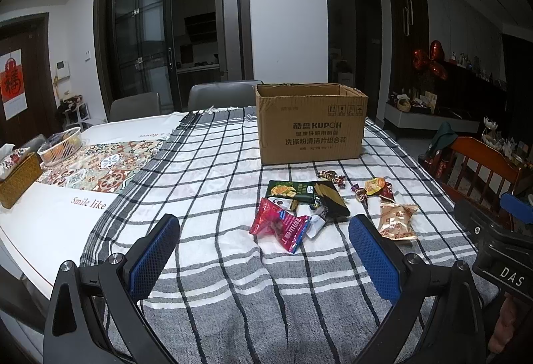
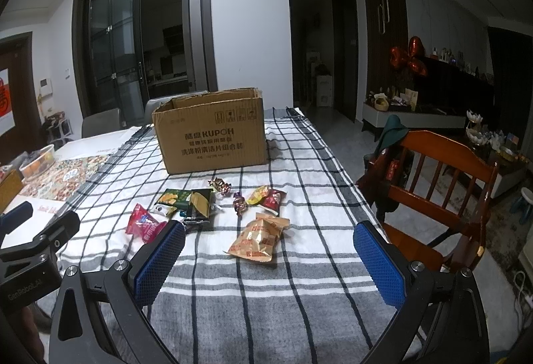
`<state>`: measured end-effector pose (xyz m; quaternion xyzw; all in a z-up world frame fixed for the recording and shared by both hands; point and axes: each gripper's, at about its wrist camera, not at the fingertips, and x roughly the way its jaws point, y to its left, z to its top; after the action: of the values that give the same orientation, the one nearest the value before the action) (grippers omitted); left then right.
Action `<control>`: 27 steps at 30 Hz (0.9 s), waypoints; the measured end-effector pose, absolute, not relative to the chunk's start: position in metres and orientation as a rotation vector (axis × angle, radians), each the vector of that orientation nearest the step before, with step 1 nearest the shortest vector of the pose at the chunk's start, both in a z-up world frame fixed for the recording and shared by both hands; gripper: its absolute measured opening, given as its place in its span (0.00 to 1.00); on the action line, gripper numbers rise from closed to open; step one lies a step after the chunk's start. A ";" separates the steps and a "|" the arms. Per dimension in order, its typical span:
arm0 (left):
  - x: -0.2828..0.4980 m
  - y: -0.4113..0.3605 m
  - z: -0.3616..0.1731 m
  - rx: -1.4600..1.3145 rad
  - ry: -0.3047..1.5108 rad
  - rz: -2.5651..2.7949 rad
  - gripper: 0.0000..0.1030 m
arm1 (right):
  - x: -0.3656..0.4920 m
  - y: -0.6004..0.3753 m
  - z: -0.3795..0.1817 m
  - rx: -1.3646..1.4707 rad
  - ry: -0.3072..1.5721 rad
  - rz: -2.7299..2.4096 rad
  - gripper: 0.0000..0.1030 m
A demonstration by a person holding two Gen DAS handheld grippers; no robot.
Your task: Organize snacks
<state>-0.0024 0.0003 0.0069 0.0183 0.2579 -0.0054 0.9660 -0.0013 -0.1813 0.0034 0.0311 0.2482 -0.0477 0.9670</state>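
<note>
An open cardboard box [image 1: 311, 126] [image 2: 213, 134] stands on the checked tablecloth. In front of it lie loose snacks: a red packet [image 1: 279, 225] [image 2: 144, 224], a green packet [image 1: 289, 190] [image 2: 173, 197], a black packet [image 1: 331, 199] [image 2: 200, 205], a tan packet [image 1: 398, 220] [image 2: 261, 235], a yellow and red packet [image 1: 378, 187] [image 2: 268, 195] and small wrapped candies [image 1: 331, 177] [image 2: 221, 185]. My left gripper [image 1: 265, 232] is open and empty, just short of the red packet. My right gripper [image 2: 269, 239] is open and empty, with the tan packet between its fingertips' line.
A white basket [image 1: 61, 144] and a woven tissue box [image 1: 16, 179] stand at the table's far left. Grey chairs [image 1: 220, 94] stand behind the table. A wooden chair [image 2: 439, 177] stands at the right edge. The checked cloth [image 2: 266, 297] lies close in front.
</note>
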 end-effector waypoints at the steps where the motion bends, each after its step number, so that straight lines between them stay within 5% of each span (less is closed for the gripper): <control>1: -0.003 0.000 0.007 0.037 0.522 -0.015 1.00 | 0.000 -0.181 0.001 0.063 0.505 -0.095 0.99; 18: 0.040 0.003 -0.011 0.086 0.557 -0.006 0.99 | 0.047 -0.178 -0.019 0.088 0.578 -0.080 0.99; 27: 0.080 0.003 -0.040 0.101 0.656 -0.047 0.90 | 0.085 -0.182 -0.046 0.133 0.666 -0.101 0.97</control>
<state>0.0802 0.0029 -0.0401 0.0493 0.3221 -0.0229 0.9451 0.0849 -0.1816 -0.0456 0.0653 0.3266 -0.0494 0.9416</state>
